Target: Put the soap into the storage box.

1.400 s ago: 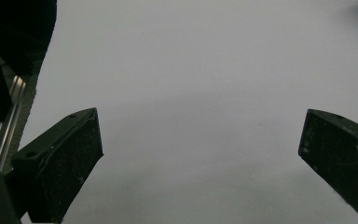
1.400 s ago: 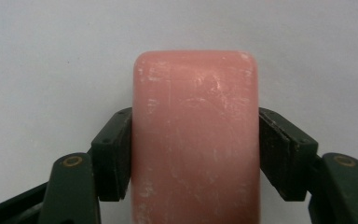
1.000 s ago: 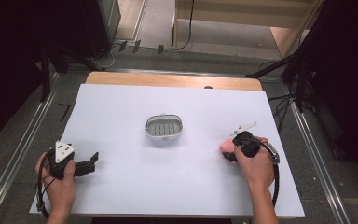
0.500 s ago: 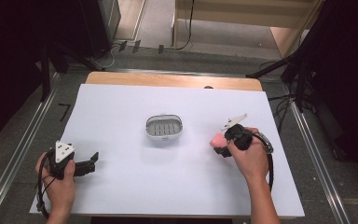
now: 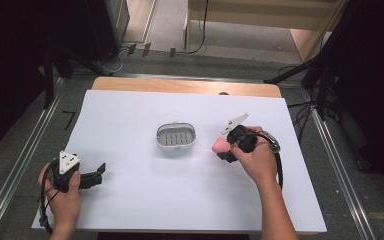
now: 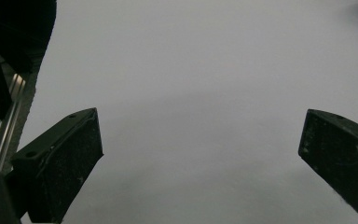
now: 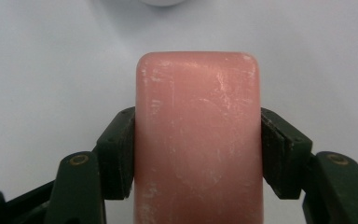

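1. My right gripper has its fingers pinching a pink soap bar across its short sides; in the right gripper view the bar's long axis runs straight out along the fingers, with its free end well past the tips.
2. In the high view the soap bar sits right of the tabletop's middle, toward the right edge; I cannot tell whether it rests on the surface or rides just above it.
3. The soap dish, a small oval tray with a slotted floor, stands near the centre of the tabletop; it lies just to the left of the bar's free end, near but apart; its pale rim peeks in at the top of the right gripper view, dead ahead of the bar.
4. I judge the coming move turns on that line: the bar points at the dish, so the right hand needs only to carry it forward along its own axis and lower it.
5. My left gripper rests near the front left corner, well apart from the dish; its fingers stand spread over bare tabletop with nothing between them; the right is clearly the nearer hand.
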Motion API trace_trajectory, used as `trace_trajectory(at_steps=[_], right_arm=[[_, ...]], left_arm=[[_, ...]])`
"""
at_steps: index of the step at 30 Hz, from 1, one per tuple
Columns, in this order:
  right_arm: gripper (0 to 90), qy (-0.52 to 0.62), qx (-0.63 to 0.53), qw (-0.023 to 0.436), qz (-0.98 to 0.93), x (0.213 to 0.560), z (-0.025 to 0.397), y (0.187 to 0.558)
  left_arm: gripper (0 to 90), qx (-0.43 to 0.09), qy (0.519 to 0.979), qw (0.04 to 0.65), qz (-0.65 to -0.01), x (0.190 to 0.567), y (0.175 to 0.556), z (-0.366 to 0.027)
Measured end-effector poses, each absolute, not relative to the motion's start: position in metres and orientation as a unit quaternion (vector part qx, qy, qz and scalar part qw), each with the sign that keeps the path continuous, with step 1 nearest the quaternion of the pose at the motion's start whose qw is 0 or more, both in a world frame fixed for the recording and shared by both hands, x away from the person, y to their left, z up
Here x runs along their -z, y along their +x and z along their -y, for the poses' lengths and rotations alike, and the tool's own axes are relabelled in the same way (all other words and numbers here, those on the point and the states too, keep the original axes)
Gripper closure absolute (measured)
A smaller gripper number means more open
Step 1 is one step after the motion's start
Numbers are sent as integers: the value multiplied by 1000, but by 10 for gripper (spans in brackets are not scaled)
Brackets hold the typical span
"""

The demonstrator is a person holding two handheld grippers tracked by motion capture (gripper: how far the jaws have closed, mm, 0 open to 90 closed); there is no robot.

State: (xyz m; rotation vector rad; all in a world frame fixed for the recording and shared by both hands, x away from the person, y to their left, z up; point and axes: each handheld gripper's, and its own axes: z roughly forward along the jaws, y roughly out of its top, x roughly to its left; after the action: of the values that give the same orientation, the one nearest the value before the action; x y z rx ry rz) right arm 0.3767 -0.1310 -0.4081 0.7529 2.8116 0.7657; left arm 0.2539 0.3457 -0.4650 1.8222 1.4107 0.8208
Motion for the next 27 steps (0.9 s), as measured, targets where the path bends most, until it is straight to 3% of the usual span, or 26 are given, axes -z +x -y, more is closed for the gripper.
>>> trace_trajectory(at_steps=[27], right_arm=[[388, 166, -263, 34, -950, 394, 75, 390]], left_arm=[[1, -315, 701, 340, -542, 465, 254, -346]])
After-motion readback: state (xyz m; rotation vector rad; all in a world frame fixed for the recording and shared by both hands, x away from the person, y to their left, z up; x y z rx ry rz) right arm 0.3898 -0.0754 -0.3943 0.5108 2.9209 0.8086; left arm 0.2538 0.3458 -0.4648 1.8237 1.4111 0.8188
